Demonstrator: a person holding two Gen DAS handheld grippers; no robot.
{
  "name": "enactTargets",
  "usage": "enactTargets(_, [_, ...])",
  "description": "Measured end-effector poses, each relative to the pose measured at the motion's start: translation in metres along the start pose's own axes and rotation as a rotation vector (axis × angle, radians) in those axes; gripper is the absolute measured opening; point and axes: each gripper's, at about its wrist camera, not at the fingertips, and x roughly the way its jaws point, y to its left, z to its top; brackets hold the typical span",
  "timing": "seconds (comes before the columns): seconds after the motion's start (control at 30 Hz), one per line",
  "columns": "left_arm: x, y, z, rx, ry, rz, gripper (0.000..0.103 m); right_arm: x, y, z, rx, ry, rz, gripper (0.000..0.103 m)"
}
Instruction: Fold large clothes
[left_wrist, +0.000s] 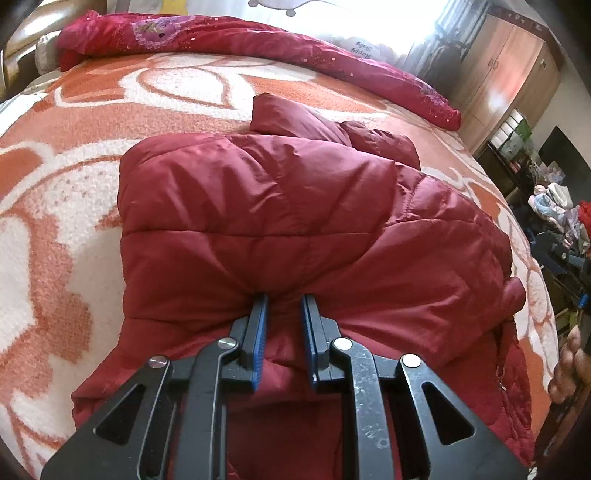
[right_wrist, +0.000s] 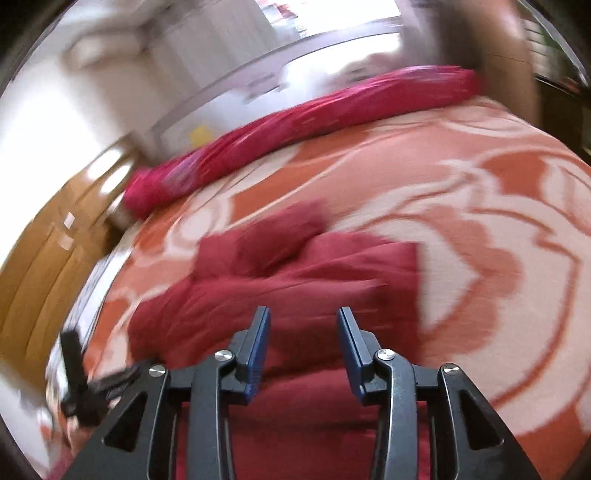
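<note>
Padded red jacket (left_wrist: 295, 221) folded on the bed's orange blanket (left_wrist: 74, 166)!
Left gripper (left_wrist: 284, 299) at six o'clock pinches a jacket fold; right gripper (right_wrist: 303, 314) gapes apart, gripping nothing, jacket beneath.

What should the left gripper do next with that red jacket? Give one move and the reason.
Probably release: the left gripper pinches a bunch of the red jacket, which already lies folded on the blanket, while the right gripper is open and empty above it.

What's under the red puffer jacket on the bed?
The red puffer jacket lies on an orange-and-white floral blanket, which shows all round it. Whatever sits under the folded layers, or beneath the blanket, is covered.
</note>
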Motion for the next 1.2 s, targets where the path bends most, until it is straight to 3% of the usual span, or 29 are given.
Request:
enactTargets(0.1, [0.002, -0.004, -0.001, 0.016, 0.001, 0.020, 0.015, 0.037, 0.027, -0.011, -0.105, 0.099, 0.032, 0.036])
enactTargets(0.2, [0.004, -0.009, -0.001, 0.062, 0.005, 0.049, 0.016, 0.067, 0.017, -0.025, -0.143, 0.181, -0.126, 0.032])
enactTargets(0.27, [0.004, -0.008, -0.001, 0.070, 0.012, 0.045, 0.015, 0.071, -0.007, -0.030, -0.094, 0.192, -0.166, 0.015])
enactTargets(0.3, [0.003, -0.008, -0.001, 0.066, 0.019, 0.044, 0.015, 0.071, -0.019, -0.032, -0.066, 0.198, -0.185, 0.000])
enactTargets(0.43, [-0.010, -0.020, 0.007, 0.078, 0.013, -0.029, 0.015, 0.069, -0.047, -0.034, 0.020, 0.213, -0.133, 0.000])
enactTargets(0.5, [-0.011, -0.031, 0.009, 0.111, 0.007, -0.025, 0.015, 0.069, -0.049, -0.033, 0.032, 0.217, -0.135, 0.000])
enactTargets(0.6, [0.006, -0.031, 0.008, 0.121, 0.057, 0.006, 0.016, 0.068, -0.055, -0.038, 0.046, 0.198, -0.120, 0.000])
enactTargets(0.73, [0.023, -0.021, 0.005, 0.103, 0.091, -0.018, 0.016, 0.062, -0.063, -0.040, 0.114, 0.189, -0.083, 0.000])
enactTargets(0.93, [0.028, -0.022, 0.004, 0.108, 0.092, 0.000, 0.016, 0.040, -0.043, -0.033, 0.034, 0.138, -0.215, 0.003])
enactTargets(1.03, [0.027, -0.022, 0.002, 0.097, 0.093, -0.010, 0.016, 0.057, -0.061, -0.043, 0.046, 0.191, -0.215, 0.000])
enactTargets(1.2, [0.015, -0.014, 0.000, 0.078, 0.094, -0.033, 0.016, 0.060, -0.071, -0.046, 0.067, 0.192, -0.202, 0.000])
